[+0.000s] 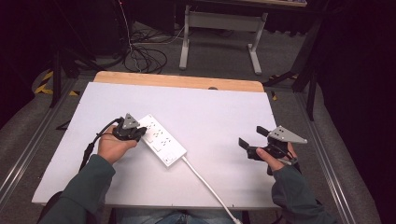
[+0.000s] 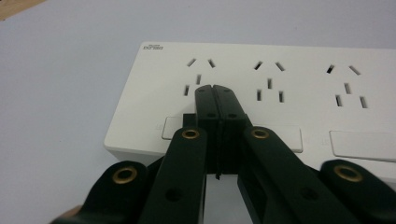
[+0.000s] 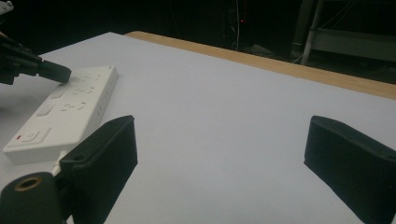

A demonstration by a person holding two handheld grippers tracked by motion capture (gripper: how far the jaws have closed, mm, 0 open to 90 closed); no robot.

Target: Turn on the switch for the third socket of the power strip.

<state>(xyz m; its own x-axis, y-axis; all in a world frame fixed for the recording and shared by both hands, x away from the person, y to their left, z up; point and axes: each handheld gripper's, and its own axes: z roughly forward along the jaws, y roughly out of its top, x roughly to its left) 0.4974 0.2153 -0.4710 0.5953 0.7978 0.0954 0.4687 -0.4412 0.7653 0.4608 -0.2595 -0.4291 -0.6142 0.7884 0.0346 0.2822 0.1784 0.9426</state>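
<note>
A white power strip [image 1: 162, 140] lies at an angle on the white table top [image 1: 210, 112], left of centre. Its sockets and rocker switches face up [image 2: 299, 88]. My left gripper [image 1: 141, 134] is shut with nothing between its jaws. Its joined tips [image 2: 215, 90] sit over the strip's end socket, just above the first switch; whether they touch the strip I cannot tell. My right gripper [image 1: 252, 142] is held wide open above bare table at the right, well apart from the strip [image 3: 65, 109]. Its fingers [image 3: 107, 149] frame empty table, and the left gripper [image 3: 49, 71] shows beyond them.
The strip's white cable [image 1: 205, 184] runs from its near end to the table's front edge. A wooden strip [image 1: 177, 80] borders the far edge. Beyond it stand a desk frame [image 1: 219, 28] and loose floor cables [image 1: 144, 56].
</note>
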